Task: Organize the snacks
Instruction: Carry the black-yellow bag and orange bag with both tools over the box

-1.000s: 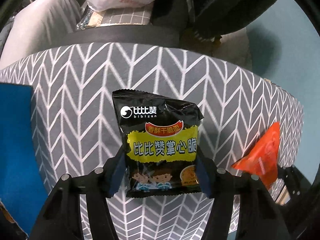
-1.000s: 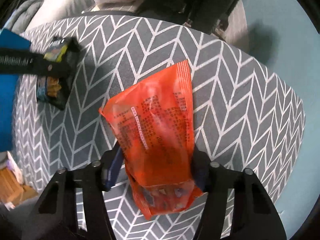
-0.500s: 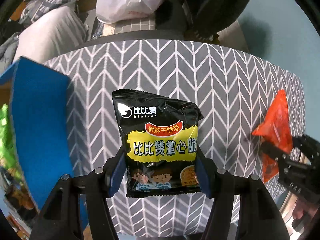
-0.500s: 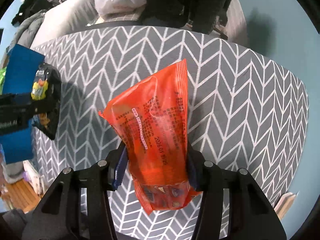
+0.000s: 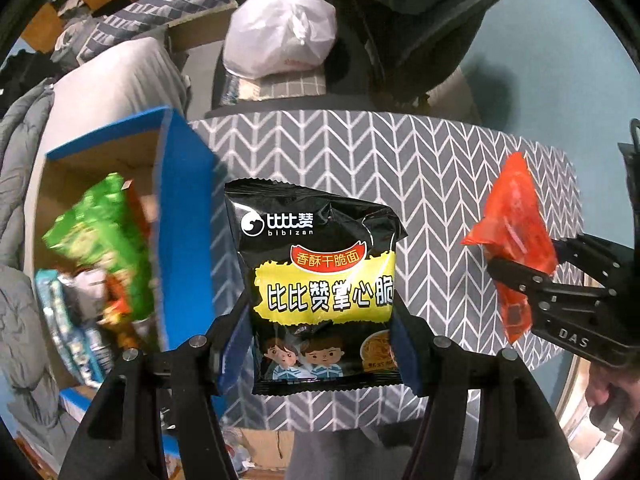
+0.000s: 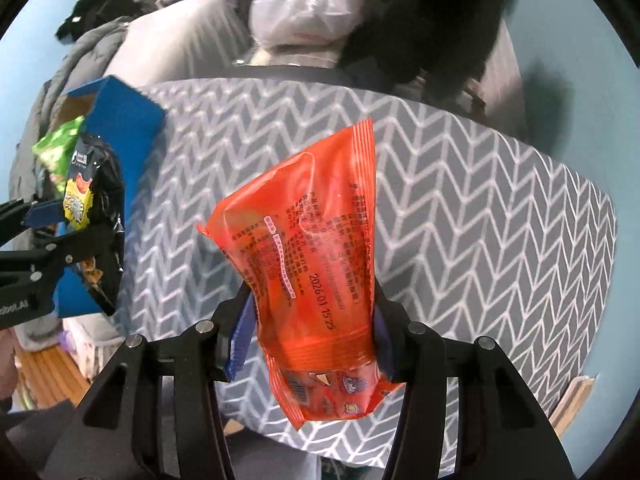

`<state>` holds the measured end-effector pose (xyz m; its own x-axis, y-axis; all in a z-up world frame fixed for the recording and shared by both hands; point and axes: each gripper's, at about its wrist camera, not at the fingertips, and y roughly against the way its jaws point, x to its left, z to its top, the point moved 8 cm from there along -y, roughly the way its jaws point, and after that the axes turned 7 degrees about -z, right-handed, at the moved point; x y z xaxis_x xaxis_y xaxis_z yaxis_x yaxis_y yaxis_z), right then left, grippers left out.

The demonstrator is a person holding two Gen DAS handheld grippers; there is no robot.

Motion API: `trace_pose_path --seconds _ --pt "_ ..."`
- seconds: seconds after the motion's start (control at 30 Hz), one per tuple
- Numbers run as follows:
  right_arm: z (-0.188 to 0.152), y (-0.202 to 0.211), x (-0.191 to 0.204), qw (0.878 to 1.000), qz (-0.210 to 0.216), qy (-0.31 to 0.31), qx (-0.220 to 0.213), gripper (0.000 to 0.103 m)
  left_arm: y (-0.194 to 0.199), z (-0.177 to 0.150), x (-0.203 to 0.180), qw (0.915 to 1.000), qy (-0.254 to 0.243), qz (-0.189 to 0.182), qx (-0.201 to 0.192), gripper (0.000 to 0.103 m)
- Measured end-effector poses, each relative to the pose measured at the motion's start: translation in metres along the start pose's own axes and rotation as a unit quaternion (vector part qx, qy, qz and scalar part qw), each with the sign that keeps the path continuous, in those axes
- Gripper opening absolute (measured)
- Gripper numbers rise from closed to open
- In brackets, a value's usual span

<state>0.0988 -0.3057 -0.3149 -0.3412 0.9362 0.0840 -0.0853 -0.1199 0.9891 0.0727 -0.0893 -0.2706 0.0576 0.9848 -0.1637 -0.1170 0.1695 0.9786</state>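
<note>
My left gripper (image 5: 320,344) is shut on a black and yellow noodle snack packet (image 5: 320,280) and holds it in the air above the grey chevron table (image 5: 360,152). It also shows in the right wrist view (image 6: 86,200). My right gripper (image 6: 308,328) is shut on an orange snack packet (image 6: 312,240), which also shows at the right of the left wrist view (image 5: 516,232). An open blue box (image 5: 180,208) stands at the table's left edge, with a green packet (image 5: 104,232) and other snacks inside.
A white plastic bag (image 5: 280,40) lies on a chair behind the table. Grey bedding (image 5: 116,76) is piled at the back left. The blue box also shows at the left of the right wrist view (image 6: 124,128).
Both grippers have lifted higher with their packets. The left view has swung left, so the blue box's open inside and its snacks have come into view.
</note>
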Motion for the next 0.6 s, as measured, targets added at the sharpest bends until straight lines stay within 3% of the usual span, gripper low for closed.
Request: trace_pose_path --seconds 0.37,0.6 --pt "0.029 0.022 0.079 0.998 0.027 0.056 -0.024 0.051 0.063 -0.004 0.067 0.9982 0.032 0.005 -0.050 0.064" --pt "0.057 0.034 0.134 0.993 0.037 0.102 -0.043 0.051 0.082 -0.009 0.116 0.9957 0.058 0.018 -0.069 0.064"
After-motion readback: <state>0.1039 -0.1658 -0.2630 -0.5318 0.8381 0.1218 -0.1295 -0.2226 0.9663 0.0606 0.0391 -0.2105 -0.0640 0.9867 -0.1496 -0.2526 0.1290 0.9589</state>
